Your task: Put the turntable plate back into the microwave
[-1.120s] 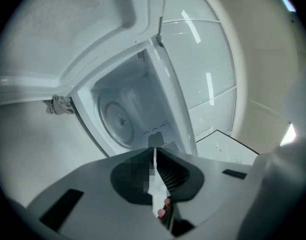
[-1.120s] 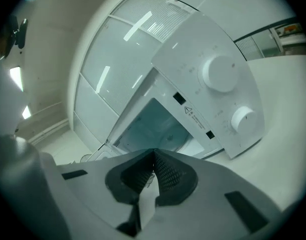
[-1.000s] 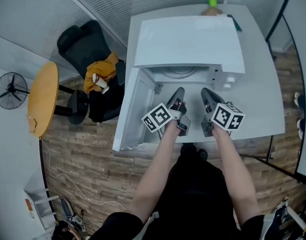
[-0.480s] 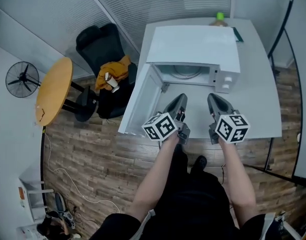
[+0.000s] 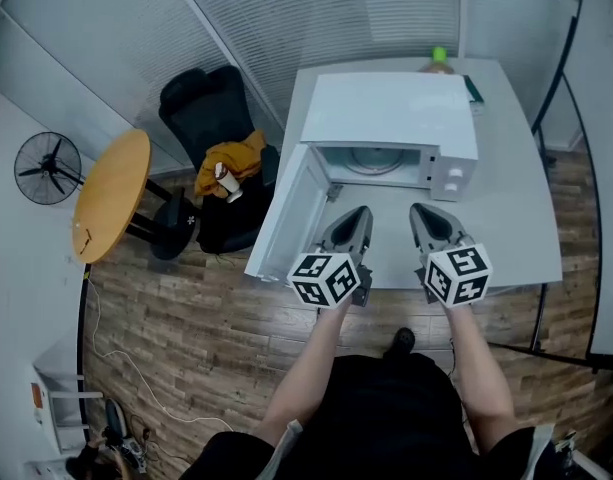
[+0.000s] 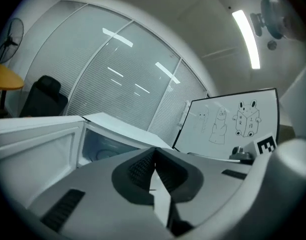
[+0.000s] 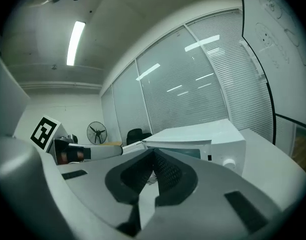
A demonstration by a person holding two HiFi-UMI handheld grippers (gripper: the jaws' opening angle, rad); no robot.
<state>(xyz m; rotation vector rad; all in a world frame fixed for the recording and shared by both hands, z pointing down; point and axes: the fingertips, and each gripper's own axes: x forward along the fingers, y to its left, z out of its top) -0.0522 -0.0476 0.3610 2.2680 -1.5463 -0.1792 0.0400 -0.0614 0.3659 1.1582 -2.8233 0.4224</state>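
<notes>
The white microwave (image 5: pixel 391 128) stands on the white table (image 5: pixel 516 218) with its door (image 5: pixel 291 213) swung open to the left. Inside the cavity lies the glass turntable plate (image 5: pixel 371 163); the left gripper view shows it dimly as well (image 6: pixel 104 153). My left gripper (image 5: pixel 358 214) hovers in front of the opening, shut, with nothing between its jaws (image 6: pixel 153 158). My right gripper (image 5: pixel 420 214) hangs beside it, level with it, also shut and empty (image 7: pixel 153 158). Both stay clear of the microwave and point toward it.
A black office chair (image 5: pixel 201 103) with a yellow cloth (image 5: pixel 231 158) stands left of the door. A round wooden table (image 5: pixel 111 193) and a fan (image 5: pixel 46 168) are further left. A green-capped bottle (image 5: pixel 438 60) sits behind the microwave. A whiteboard (image 6: pixel 232 121) stands to the right.
Both grippers have drawn back from the microwave's opening toward the person and risen, rolling as they went. They remain empty.
</notes>
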